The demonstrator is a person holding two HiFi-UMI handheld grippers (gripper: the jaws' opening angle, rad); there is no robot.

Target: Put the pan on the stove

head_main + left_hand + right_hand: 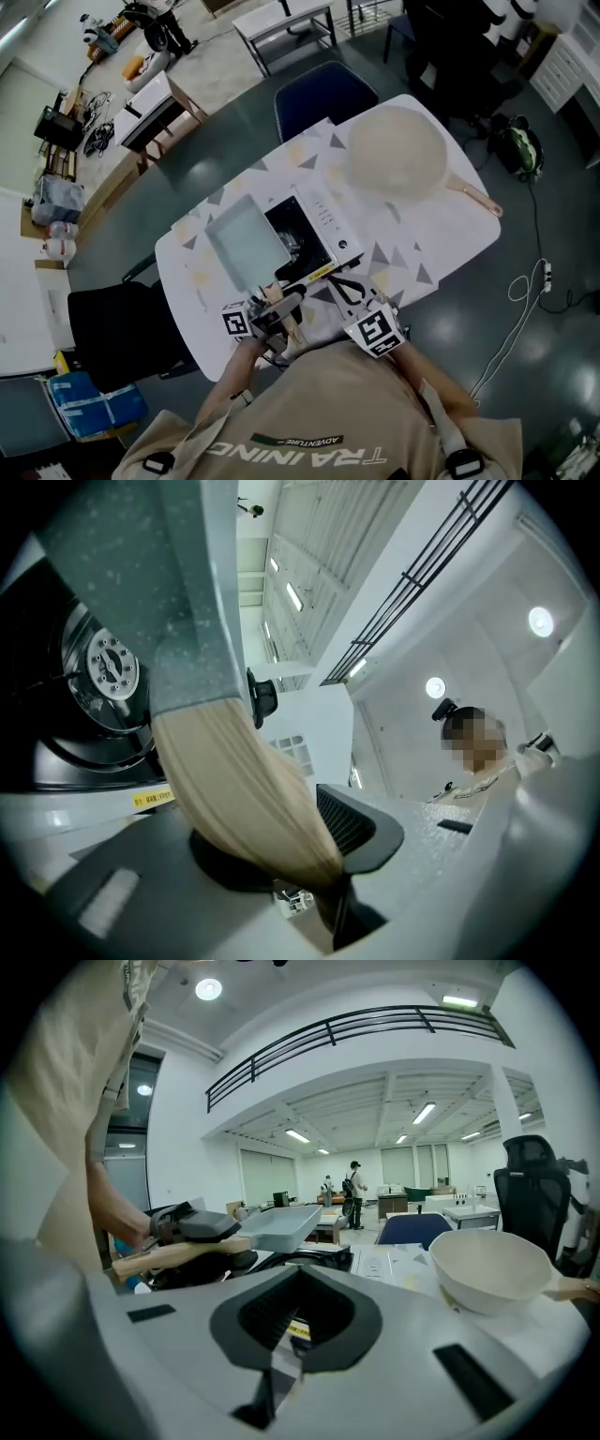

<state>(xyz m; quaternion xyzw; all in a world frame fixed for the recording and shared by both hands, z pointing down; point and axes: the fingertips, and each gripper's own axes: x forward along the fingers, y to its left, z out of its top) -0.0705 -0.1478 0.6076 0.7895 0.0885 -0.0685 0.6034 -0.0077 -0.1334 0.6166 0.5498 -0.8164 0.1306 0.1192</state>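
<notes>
A grey rectangular pan (242, 246) with a pale wooden handle (244, 780) hangs just over the left part of the portable gas stove (314, 230) on the white table (441, 239). My left gripper (274, 314) is shut on that handle near its end. In the left gripper view (291, 846) the pan's grey underside (159, 583) fills the top left, and the stove's burner (111, 667) lies below it. The right gripper view shows the pan (281, 1225) level above the stove (309, 1262). My right gripper (349, 289) stands shut and empty at the stove's near edge (295, 1321).
A large cream pan (394, 155) with a light handle lies on the table behind and right of the stove (487, 1269). A blue chair (323, 94) stands at the far side, a black chair (122, 333) at the near left. A white cable (525, 291) lies on the floor at right.
</notes>
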